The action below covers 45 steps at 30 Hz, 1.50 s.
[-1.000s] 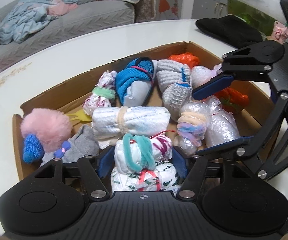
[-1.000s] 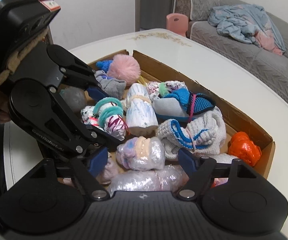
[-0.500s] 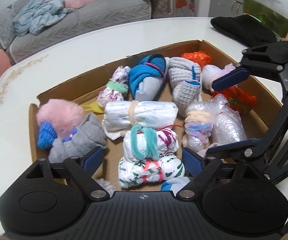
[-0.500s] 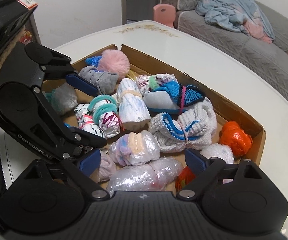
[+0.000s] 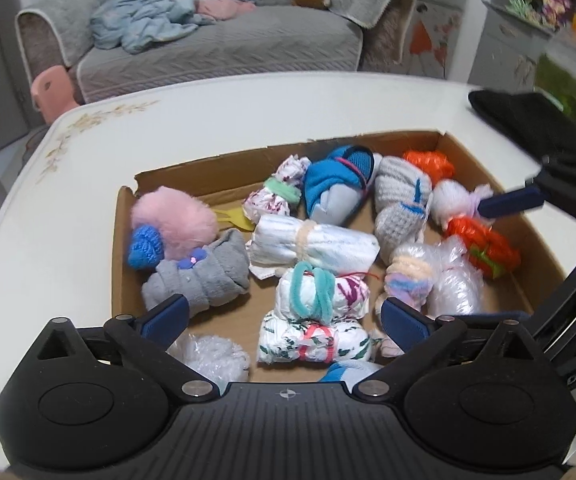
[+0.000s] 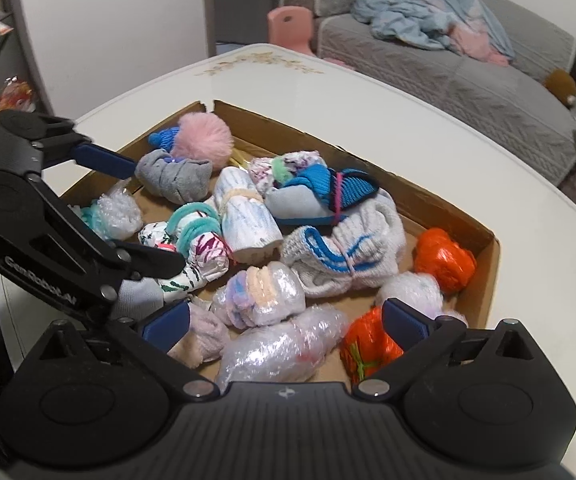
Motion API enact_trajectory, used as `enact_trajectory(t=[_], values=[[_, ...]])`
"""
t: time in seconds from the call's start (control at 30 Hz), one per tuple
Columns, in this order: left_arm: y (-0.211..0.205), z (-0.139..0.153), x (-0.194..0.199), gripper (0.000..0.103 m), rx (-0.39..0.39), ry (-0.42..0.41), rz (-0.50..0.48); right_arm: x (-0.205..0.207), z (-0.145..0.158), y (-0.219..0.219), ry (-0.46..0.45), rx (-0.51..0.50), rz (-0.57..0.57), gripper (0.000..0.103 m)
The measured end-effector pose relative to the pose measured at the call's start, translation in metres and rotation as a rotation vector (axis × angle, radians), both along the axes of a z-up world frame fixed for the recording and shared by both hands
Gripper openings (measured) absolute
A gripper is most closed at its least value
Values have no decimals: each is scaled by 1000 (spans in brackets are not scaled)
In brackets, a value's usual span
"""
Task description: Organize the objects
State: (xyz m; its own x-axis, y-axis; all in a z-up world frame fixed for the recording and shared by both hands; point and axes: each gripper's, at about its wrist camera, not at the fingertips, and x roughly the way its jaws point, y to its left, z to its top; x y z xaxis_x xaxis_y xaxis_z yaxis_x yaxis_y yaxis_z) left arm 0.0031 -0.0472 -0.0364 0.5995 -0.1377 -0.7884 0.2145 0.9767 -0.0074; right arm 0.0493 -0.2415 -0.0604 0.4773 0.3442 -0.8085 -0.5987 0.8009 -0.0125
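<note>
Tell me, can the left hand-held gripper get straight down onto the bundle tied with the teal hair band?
Probably yes. The left hand-held gripper is open, and the bundle with the teal hair band lies on top in the cardboard box, directly ahead between its fingers, with nothing covering it.
</note>
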Motion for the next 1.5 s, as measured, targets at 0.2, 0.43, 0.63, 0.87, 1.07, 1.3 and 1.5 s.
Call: enact_trajectory(t=[0.2,0.43,0.63,0.87,1.07,1.3,1.5], values=[[2,13,-14,102,-34,-48,40,-7,4,-4,9,36,-67,102],[3,20,-27,102,-3,-83,134,-17,4,-5,10,52,-127,102],[7,22,-38,102,-2,-109,183,-24,6,-10,13,73,-179,102],[12,32,-50,102,0,-166,222,-30,12,-13,-3,91,-192,102],[16,34,-52,103,-20,-150,245,-33,13,-10,-8,89,-181,102],[15,32,-54,103,5,-138,260,-33,12,-7,-6,90,-180,102],[14,34,-56,103,7,-138,261,-34,10,-6,-2,87,-174,102]])
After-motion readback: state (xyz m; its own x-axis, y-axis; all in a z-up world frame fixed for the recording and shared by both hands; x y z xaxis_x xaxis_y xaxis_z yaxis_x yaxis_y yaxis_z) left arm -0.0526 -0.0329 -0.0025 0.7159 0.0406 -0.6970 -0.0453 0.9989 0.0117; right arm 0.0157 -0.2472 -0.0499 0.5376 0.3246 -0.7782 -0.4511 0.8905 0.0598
